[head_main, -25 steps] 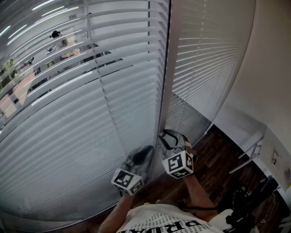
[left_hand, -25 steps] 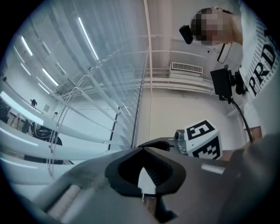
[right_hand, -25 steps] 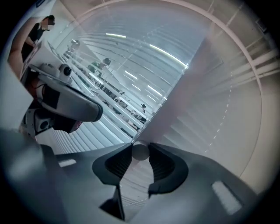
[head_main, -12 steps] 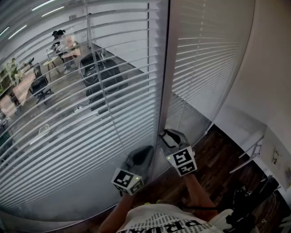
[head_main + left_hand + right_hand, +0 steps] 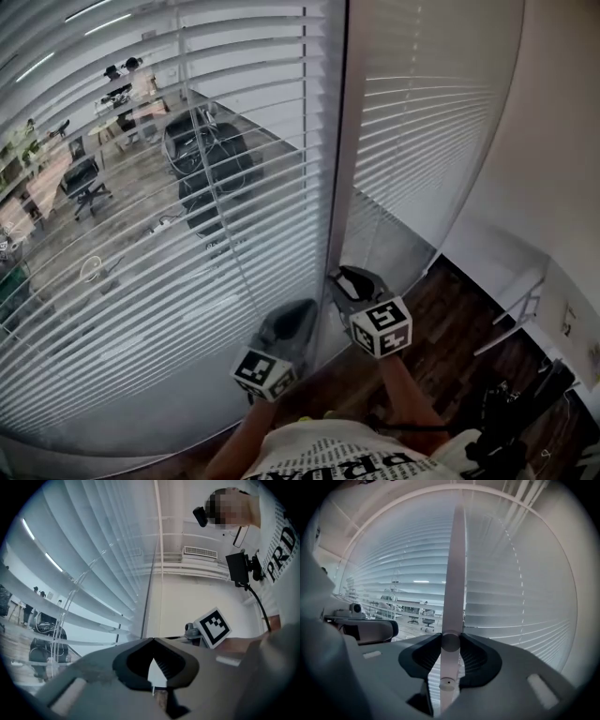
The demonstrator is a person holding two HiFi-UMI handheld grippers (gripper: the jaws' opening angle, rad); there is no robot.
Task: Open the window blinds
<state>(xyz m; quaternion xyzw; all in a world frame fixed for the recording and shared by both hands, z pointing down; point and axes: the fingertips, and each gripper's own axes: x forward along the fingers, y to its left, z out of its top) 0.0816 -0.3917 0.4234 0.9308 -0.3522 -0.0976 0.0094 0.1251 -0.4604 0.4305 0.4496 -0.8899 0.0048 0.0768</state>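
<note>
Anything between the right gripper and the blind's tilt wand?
Nothing visible. The tilt wand is already between the right gripper's jaws, which are closed on it. The left gripper is shut and sits off to the side, clear of the wand.

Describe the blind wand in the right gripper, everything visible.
The wand is a smooth white round rod, plastic by the look. It hangs upright in front of the slats, from the top of the right gripper view down between the fingers of the right gripper, which press it from both sides. Just below the grip it shows a rim with a small hole, then carries on down. Neither end is visible.
</note>
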